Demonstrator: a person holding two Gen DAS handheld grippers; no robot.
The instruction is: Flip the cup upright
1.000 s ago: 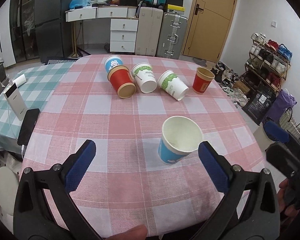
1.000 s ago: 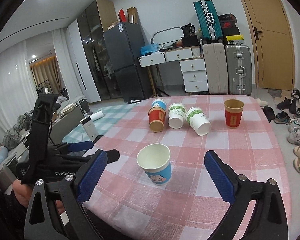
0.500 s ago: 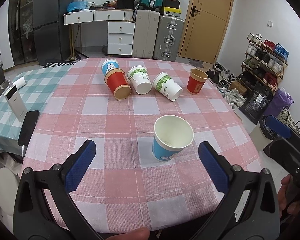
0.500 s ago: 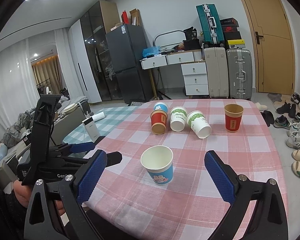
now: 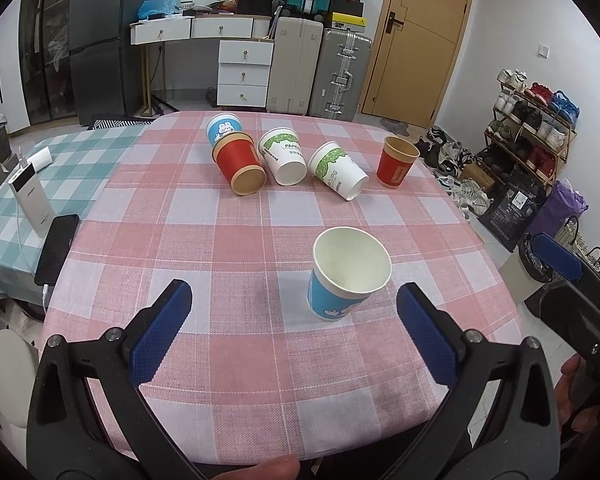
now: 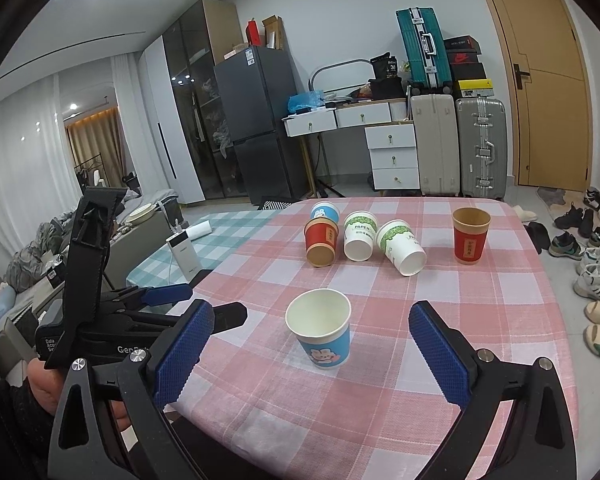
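A blue paper cup [image 5: 346, 276] with a cartoon print stands upright on the pink checked tablecloth [image 5: 220, 248]; it also shows in the right wrist view [image 6: 322, 332]. My left gripper [image 5: 294, 326] is open and empty, just short of it. My right gripper [image 6: 310, 346] is open and empty, also near the cup. Further back, a red cup [image 5: 240, 164] and two white-green cups [image 5: 284, 156] [image 5: 338, 170] lie on their sides. A second blue cup [image 5: 223, 128] sits behind the red one. Another red cup [image 5: 396, 162] stands upright at the right.
A power bank [image 5: 30, 196] and a black phone [image 5: 56, 248] lie on the green checked cloth to the left. A shoe rack [image 5: 532, 120] and bags stand beyond the table's right edge. Suitcases [image 5: 340, 72] and drawers [image 5: 244, 72] line the far wall.
Both grippers have drawn back and risen a little from the upright blue cup. The cups have not moved.
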